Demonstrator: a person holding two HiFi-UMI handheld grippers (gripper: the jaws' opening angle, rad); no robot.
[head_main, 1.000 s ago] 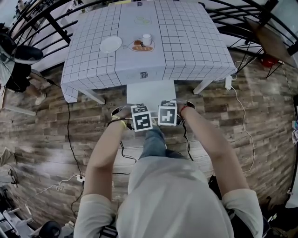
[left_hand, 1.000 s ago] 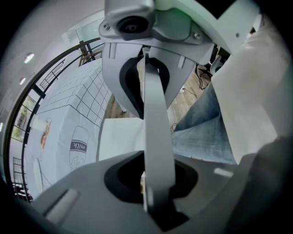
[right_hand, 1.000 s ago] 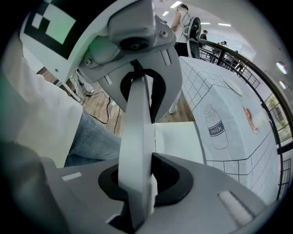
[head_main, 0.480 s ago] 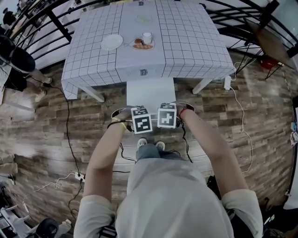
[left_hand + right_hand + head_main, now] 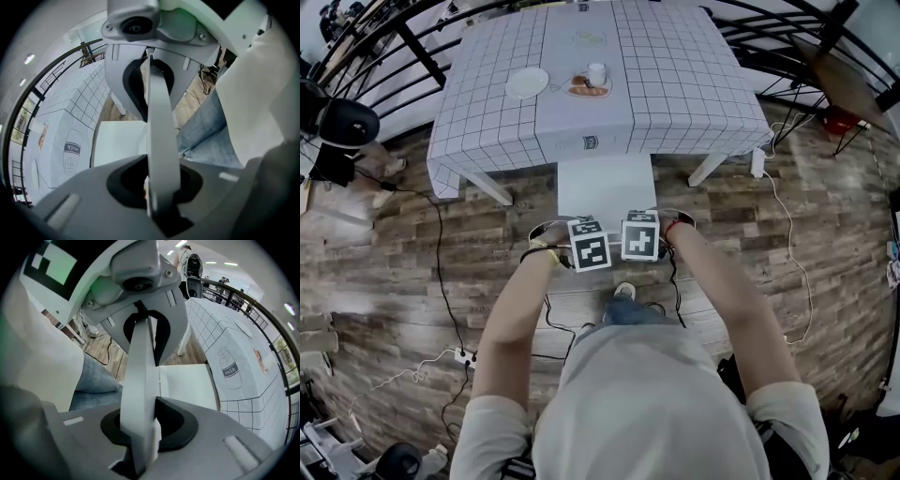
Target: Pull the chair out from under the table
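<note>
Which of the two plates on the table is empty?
The round white plate, the left one in the head view; the other plate holds brownish food.

soft checked cloth tablecloth [image 5: 675,84]; matt, grainy wood-plank floor [image 5: 834,244]; smooth, matt white chair [image 5: 605,187].

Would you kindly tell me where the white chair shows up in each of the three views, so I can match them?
Head view: the chair sits upper centre, just below the tablecloth's near edge.
Left gripper view: its seat lies left of centre, its back edge-on up the middle.
Right gripper view: its seat lies right of centre.
Shared landmark: the milk drawing on the cloth, in all three.
</note>
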